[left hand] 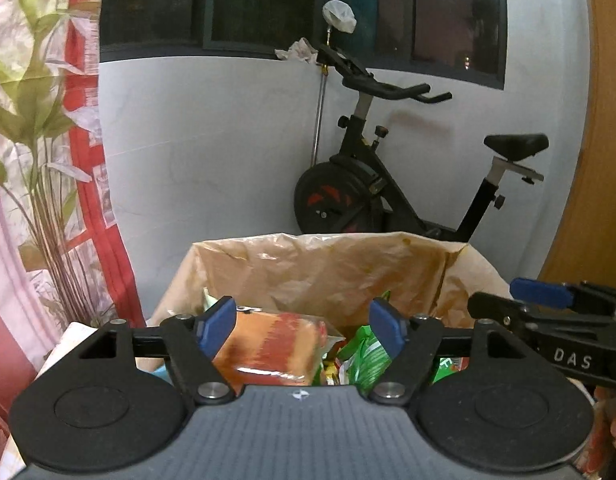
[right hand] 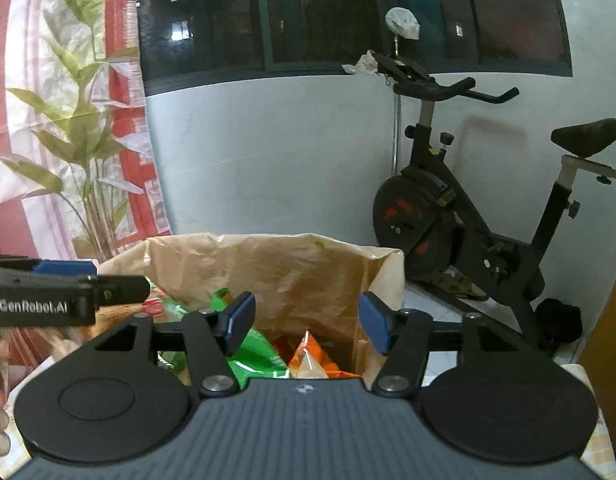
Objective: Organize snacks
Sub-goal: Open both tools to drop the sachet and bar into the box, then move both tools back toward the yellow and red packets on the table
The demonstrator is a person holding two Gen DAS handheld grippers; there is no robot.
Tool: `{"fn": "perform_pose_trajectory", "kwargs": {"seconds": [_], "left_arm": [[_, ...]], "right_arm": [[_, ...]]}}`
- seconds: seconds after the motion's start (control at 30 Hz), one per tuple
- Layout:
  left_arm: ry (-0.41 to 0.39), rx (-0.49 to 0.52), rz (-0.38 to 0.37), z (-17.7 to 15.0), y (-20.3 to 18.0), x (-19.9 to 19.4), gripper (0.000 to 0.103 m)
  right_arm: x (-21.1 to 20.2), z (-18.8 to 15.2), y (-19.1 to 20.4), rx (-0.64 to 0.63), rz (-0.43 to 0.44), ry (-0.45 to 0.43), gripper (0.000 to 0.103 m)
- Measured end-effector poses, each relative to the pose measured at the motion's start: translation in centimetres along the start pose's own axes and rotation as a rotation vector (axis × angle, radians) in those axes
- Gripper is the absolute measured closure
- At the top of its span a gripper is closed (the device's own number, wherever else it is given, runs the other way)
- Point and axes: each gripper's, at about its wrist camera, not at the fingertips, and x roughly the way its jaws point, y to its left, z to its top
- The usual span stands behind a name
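A brown paper bag [left hand: 328,268] stands open in front of both grippers; it also shows in the right wrist view [right hand: 291,268]. Inside lie an orange-red snack pack [left hand: 271,348], green packets [left hand: 368,352] and an orange packet [right hand: 312,360]. My left gripper [left hand: 301,328] is open above the bag's near rim, the orange-red pack lying between and below its blue pads, not gripped. My right gripper [right hand: 303,322] is open and empty over the bag's right part. Each gripper shows at the edge of the other's view.
A black exercise bike [left hand: 392,196] stands against the white wall behind the bag, right of centre. A red and pink curtain with a leaf print [left hand: 39,160] hangs at the left. A wooden panel [left hand: 588,200] borders the right. Dark windows run along the top.
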Motion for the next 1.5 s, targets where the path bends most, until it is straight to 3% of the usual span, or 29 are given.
{"fn": "perform_pose_trajectory", "kwargs": {"seconds": [0.3,0.53,0.77,0.9,1.2,1.5], "left_arm": [[0.008,-0.028,-0.054,-0.1,4.5,-4.6,0.027],[0.004,-0.05,-0.013,-1.4,9.2,-8.9,0.027],[0.015,-0.078,0.032,-3.6,13.4,-12.0,0.027],[0.029,-0.09,0.046,-4.9,15.0,-13.0,0.027],[0.083,-0.127,0.081,-8.7,18.0,-14.5,0.027],[0.143,-0.181,0.136,-11.9,21.8,-14.3,0.028]], "right_arm": [[-1.9,-0.2,3.1,0.021,0.026,0.002,0.042],[-3.3,-0.7,6.5,0.019,0.073,0.012,0.025],[-4.5,-1.5,10.2,0.013,0.11,-0.005,0.017],[-4.6,-2.4,12.2,0.0,0.121,-0.008,0.011],[-4.3,-5.3,15.9,0.033,0.201,0.024,0.011],[-2.9,-8.3,19.1,-0.002,0.226,0.044,0.011]]}}
